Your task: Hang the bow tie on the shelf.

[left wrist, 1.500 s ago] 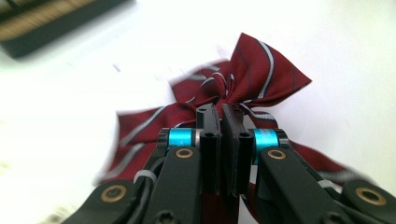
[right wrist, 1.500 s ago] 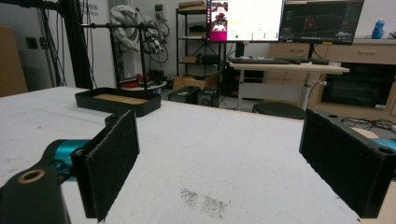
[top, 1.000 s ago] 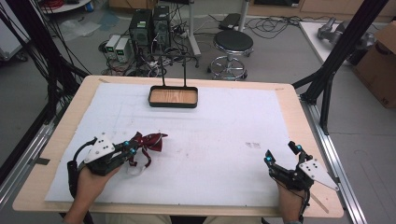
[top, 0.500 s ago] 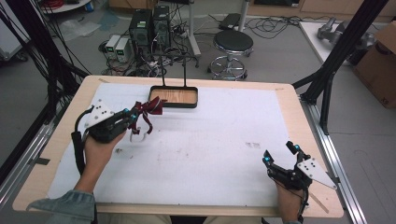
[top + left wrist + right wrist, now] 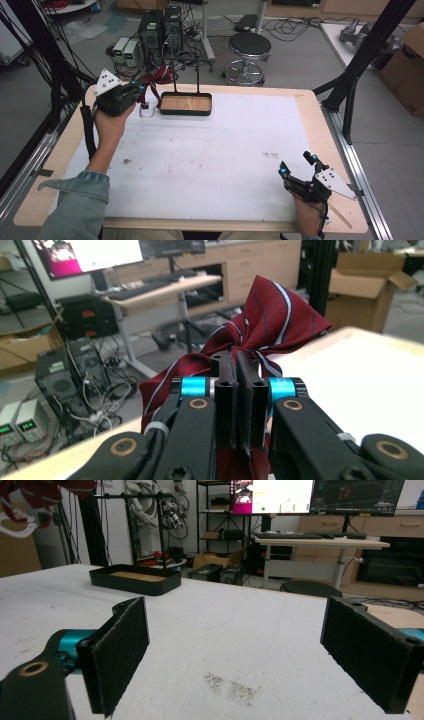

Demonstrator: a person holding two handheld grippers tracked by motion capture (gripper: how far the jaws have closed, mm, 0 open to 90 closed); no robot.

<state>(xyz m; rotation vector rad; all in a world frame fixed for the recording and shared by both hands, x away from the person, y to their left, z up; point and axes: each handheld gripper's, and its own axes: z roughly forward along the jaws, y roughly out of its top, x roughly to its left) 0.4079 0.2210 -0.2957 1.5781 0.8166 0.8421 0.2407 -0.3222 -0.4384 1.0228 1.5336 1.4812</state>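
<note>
Since a second ago, my left gripper has carried the red striped bow tie up off the near left of the table to the far left corner, and it now hangs just beside the left end of the black stand with the wooden tray. Its white strap dangles below the tie, above the white mat. In the left gripper view the jaws are pinched tight on the knot of the bow tie, with fabric spilling out on both sides. My right gripper sits unmoved at the near right corner, jaws wide apart with nothing between them. I judge the tie is on its way to the stand's crossbar, so the next move needs height and careful alignment over the rail.
</note>
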